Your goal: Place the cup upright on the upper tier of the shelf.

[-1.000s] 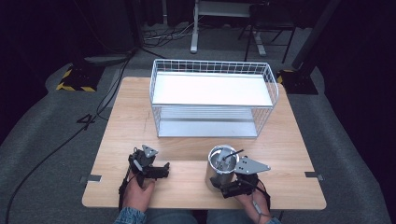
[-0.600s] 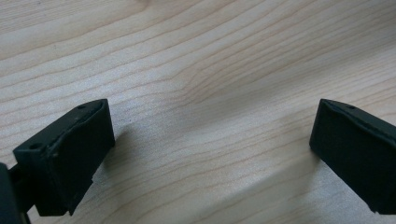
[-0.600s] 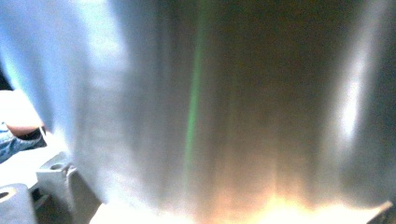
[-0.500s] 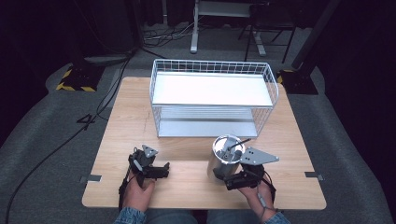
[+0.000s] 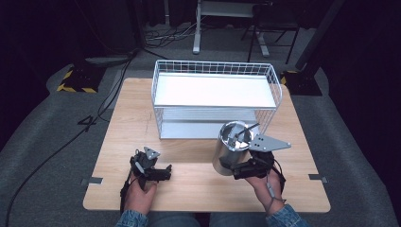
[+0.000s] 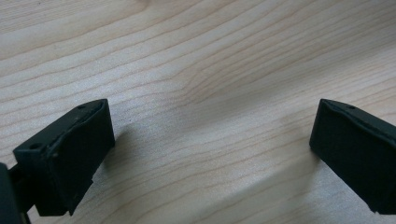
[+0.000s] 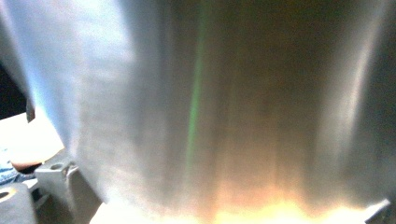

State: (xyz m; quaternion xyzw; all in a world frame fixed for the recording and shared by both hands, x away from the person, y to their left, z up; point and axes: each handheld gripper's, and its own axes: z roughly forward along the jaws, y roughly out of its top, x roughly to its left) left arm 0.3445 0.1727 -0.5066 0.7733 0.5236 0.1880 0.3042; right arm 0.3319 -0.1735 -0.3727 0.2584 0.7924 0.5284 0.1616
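Centrally in the high view's lower half, the right gripper [image 5: 231, 165] grasps a shiny cylindrical steel canister [image 5: 231, 146] above the pale wooden bench [image 5: 198, 184], while the left gripper view shows the left gripper [image 6: 212, 140] with jaws released.

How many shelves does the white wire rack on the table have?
2. The wire rack has an upper white shelf near its top rim and a lower shelf just under it, seen through the front wires. Its back part is hidden.
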